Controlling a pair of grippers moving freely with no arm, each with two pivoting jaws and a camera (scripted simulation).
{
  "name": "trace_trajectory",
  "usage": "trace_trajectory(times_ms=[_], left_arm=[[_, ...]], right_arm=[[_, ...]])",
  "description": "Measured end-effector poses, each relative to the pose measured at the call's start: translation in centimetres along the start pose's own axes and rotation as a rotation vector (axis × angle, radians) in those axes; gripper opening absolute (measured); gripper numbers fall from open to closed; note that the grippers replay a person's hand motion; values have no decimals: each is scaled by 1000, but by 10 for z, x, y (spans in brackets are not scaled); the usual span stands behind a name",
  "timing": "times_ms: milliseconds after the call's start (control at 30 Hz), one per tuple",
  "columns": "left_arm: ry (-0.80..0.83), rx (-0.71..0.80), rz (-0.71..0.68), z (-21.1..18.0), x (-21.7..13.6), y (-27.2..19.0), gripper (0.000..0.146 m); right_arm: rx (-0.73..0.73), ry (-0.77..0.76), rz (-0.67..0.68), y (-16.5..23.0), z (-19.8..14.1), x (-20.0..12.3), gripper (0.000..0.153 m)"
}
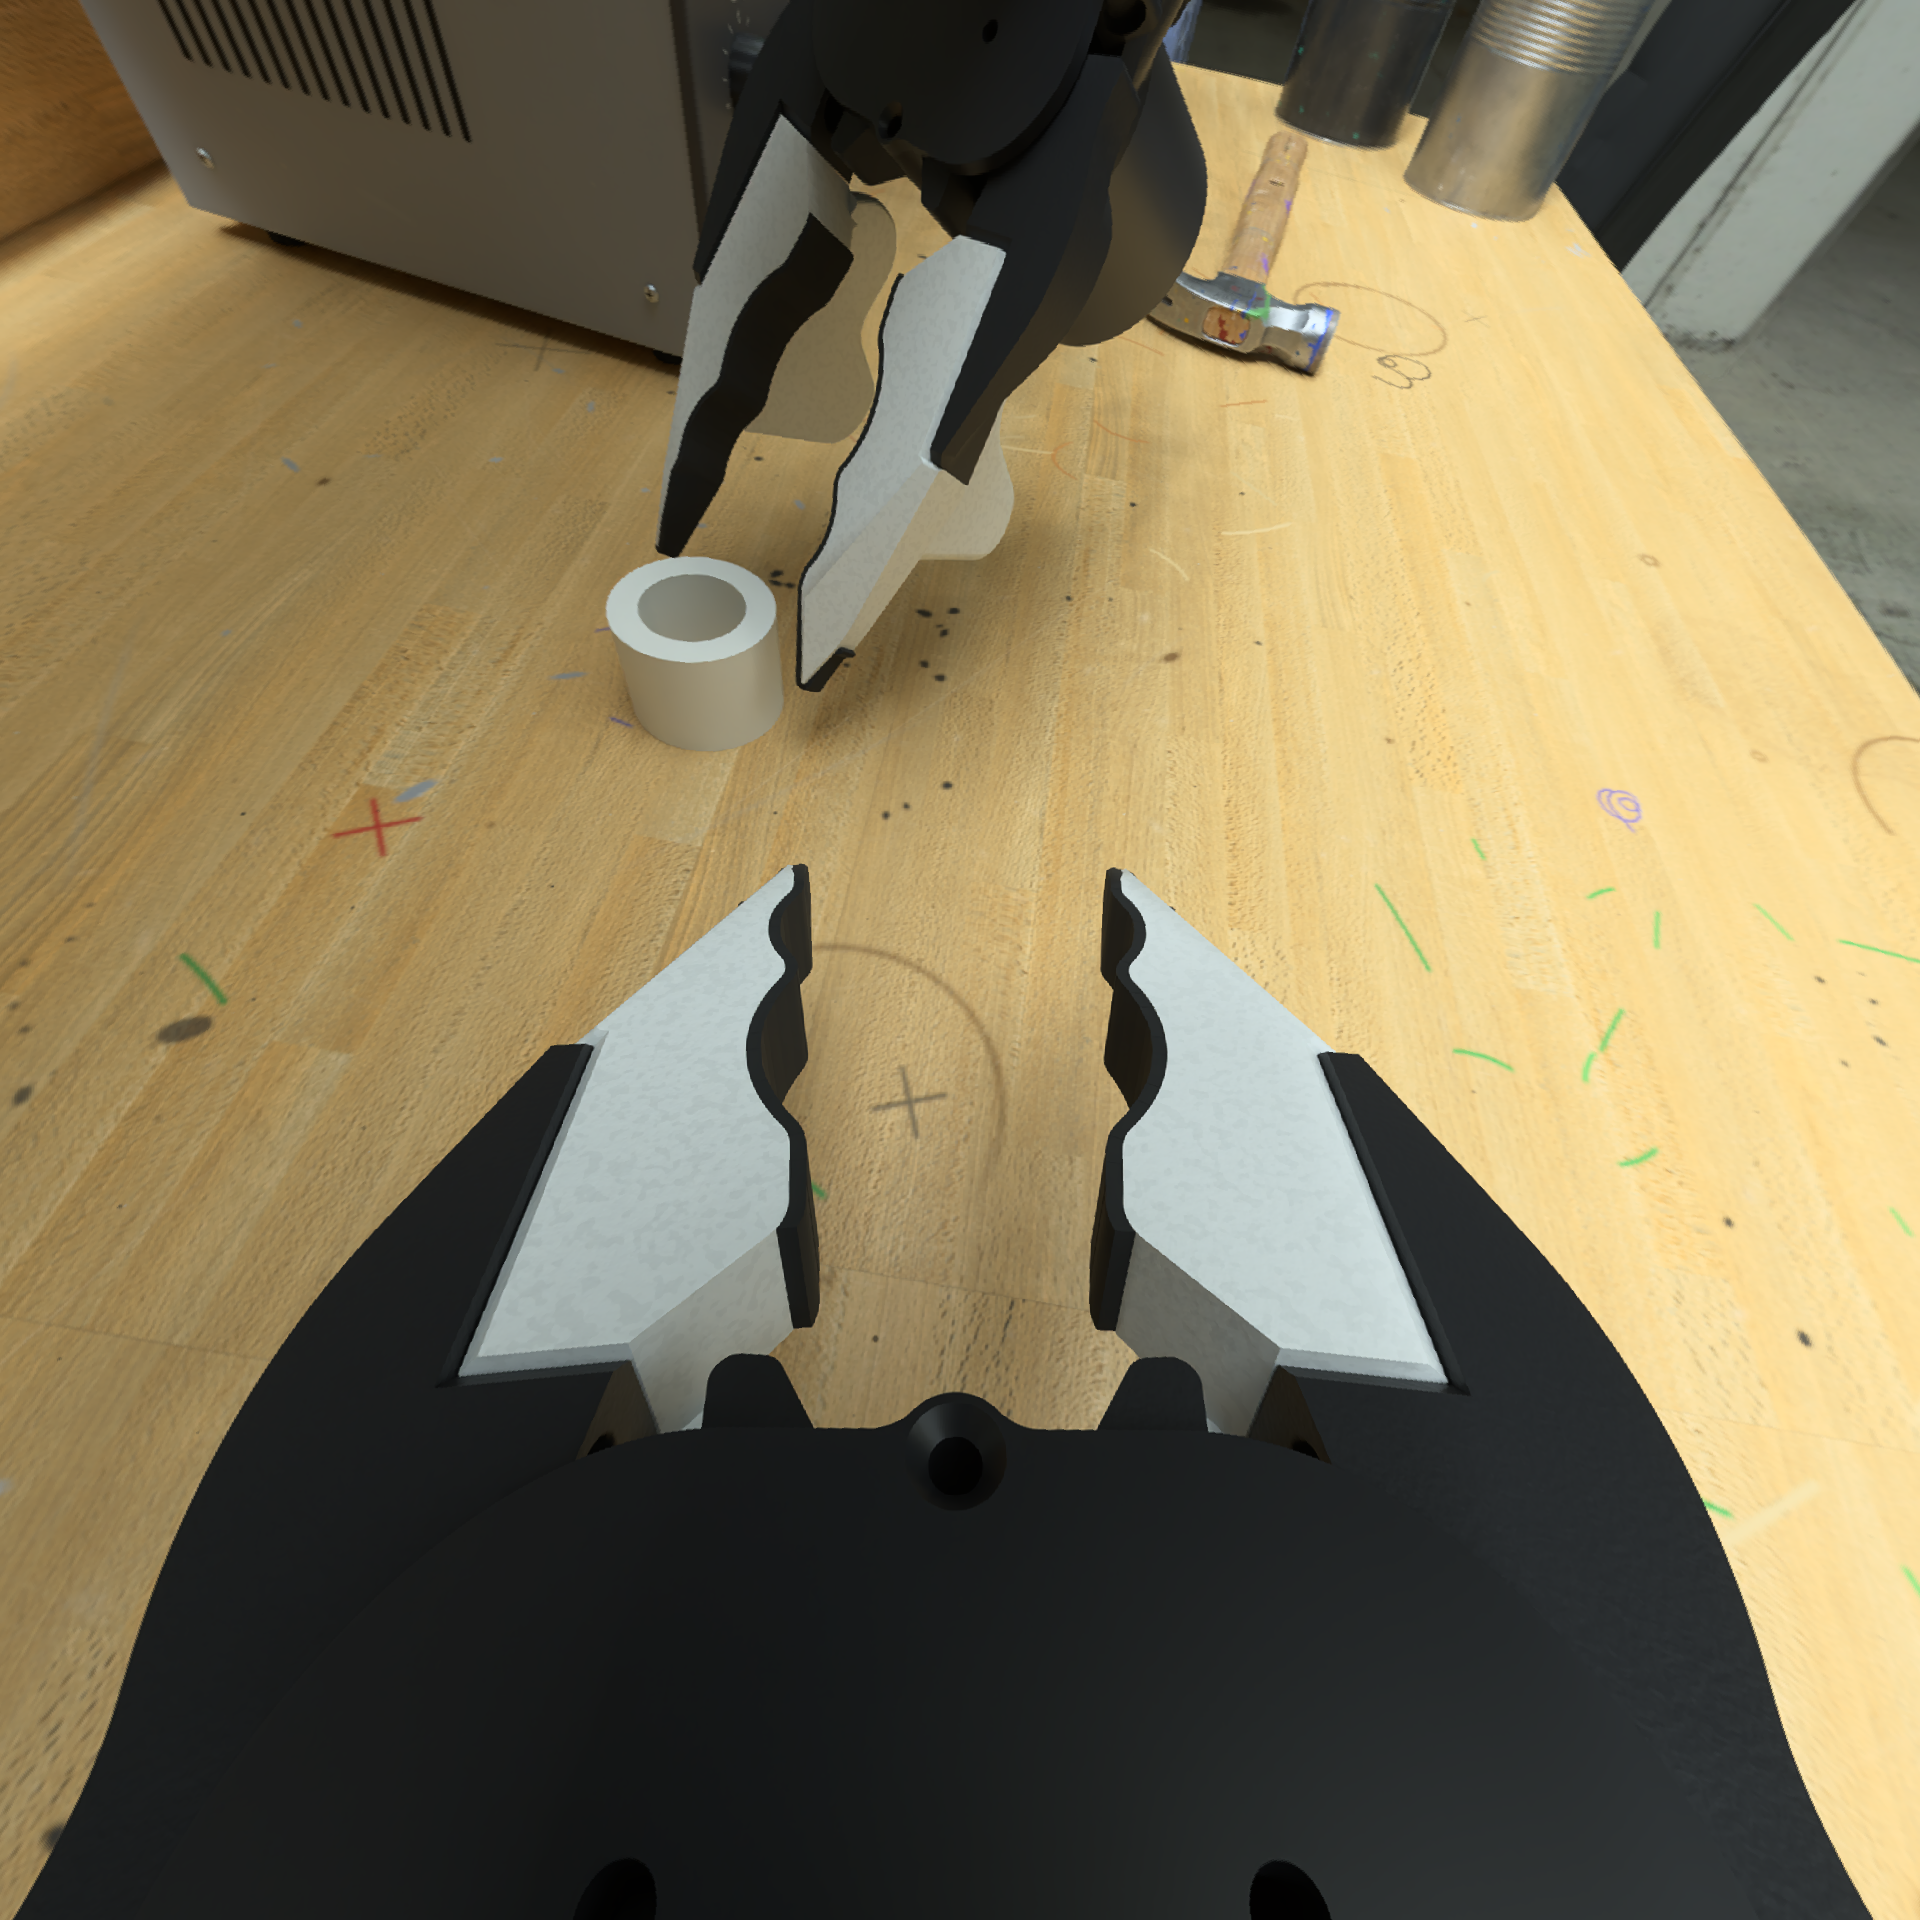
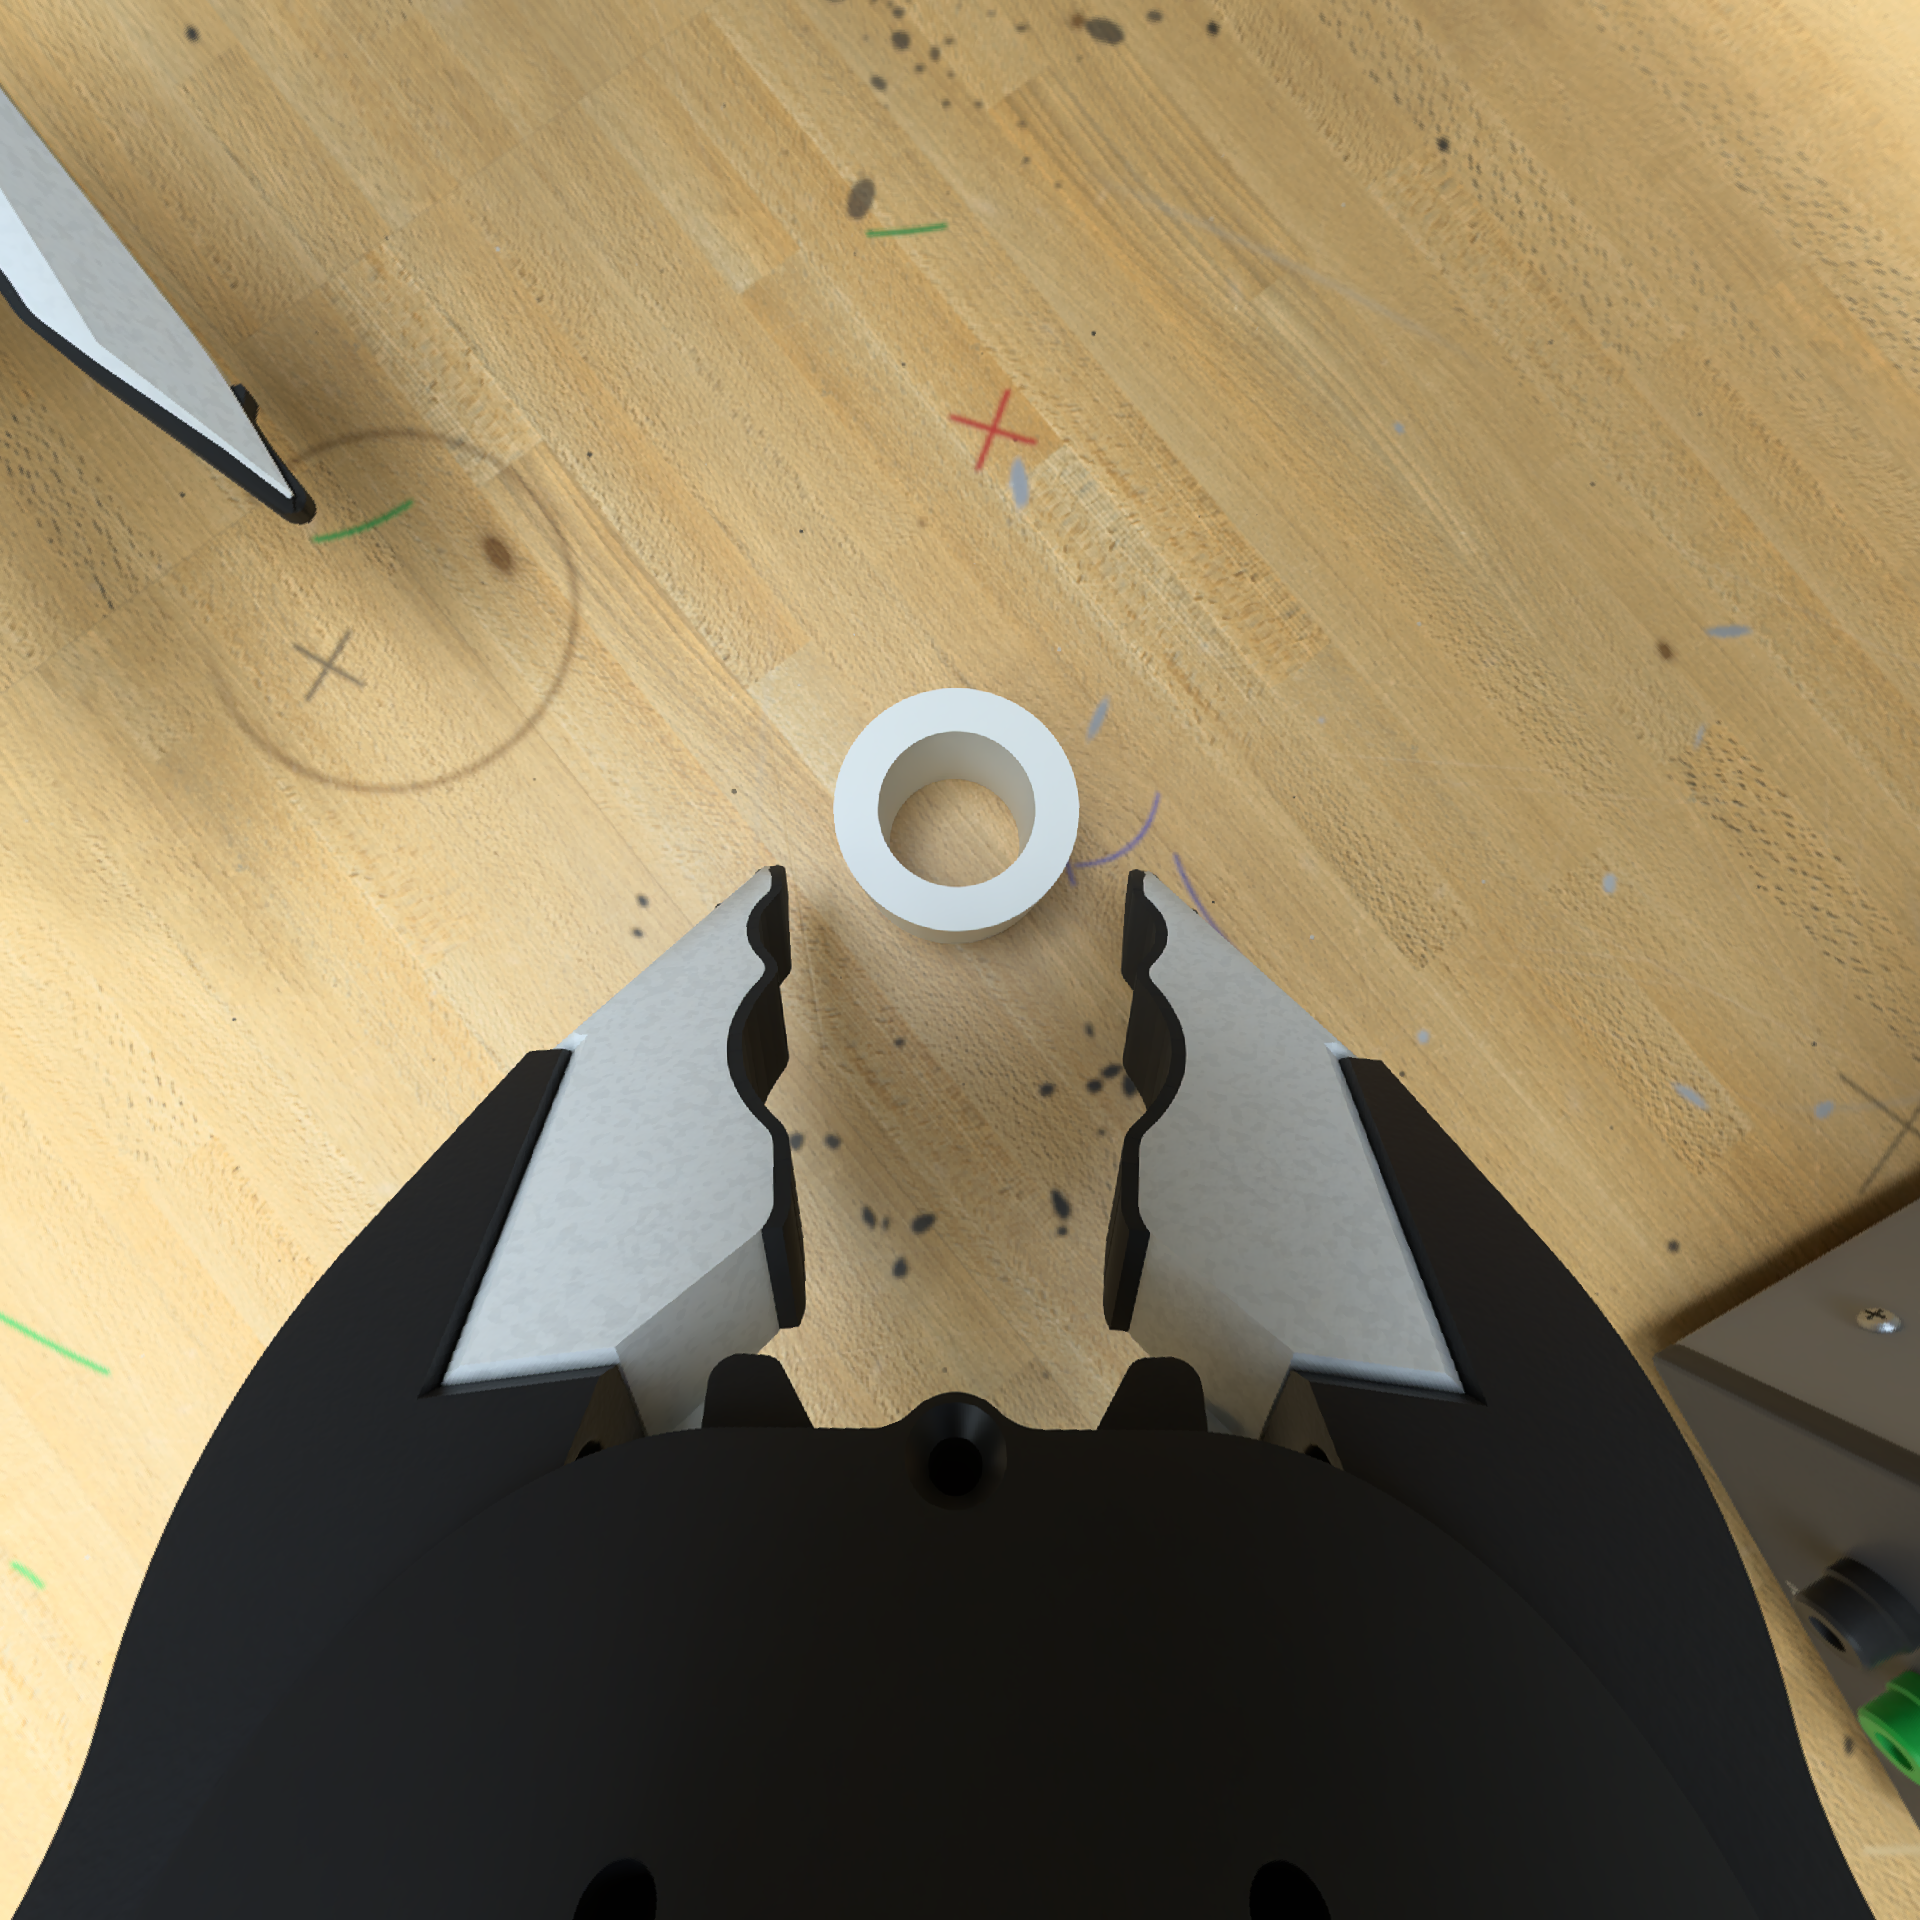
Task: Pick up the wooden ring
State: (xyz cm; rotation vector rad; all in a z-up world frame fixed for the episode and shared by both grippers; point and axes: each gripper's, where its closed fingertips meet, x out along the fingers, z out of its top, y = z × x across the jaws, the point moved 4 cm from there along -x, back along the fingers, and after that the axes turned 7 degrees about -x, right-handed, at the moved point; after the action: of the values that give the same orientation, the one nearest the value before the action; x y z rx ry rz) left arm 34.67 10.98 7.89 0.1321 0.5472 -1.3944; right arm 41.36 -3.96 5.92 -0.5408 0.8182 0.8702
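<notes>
The ring [image 2: 956, 814] is a pale, off-white thick-walled short cylinder standing upright on the wooden bench; it also shows in the left wrist view [image 1: 694, 650]. My right gripper [image 2: 956, 883] is open and points down at it, fingertips just short of the ring and to either side of it, not touching. In the left wrist view the right gripper [image 1: 743, 613] hangs over the ring from behind. My left gripper [image 1: 956, 883] is open and empty, well short of the ring, above a pencilled circle with a cross. One left finger [image 2: 135, 312] shows at the right wrist view's left edge.
A grey metal box with vent slots [image 1: 416, 156] stands behind the ring; its corner [image 2: 1808, 1455] shows at lower right of the right wrist view. A hammer [image 1: 1257, 270] and metal cylinders [image 1: 1507, 114] lie at the back right. The bench edge [image 1: 1766, 436] runs along the right.
</notes>
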Motion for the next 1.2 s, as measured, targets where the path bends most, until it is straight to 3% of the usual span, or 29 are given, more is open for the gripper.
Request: trace_trajectory(times_ms=[400,667,1200], left_arm=[[-67,101,49,-6,-5,11,52],[-63,89,44,-7,-5,14,50],[-47,90,44,-8,-4,15,48]], right_arm=[[-24,57,37,-1,3,13,61],[-36,67,42,-1,3,21,51],[-58,31,33,0,4,13,51]])
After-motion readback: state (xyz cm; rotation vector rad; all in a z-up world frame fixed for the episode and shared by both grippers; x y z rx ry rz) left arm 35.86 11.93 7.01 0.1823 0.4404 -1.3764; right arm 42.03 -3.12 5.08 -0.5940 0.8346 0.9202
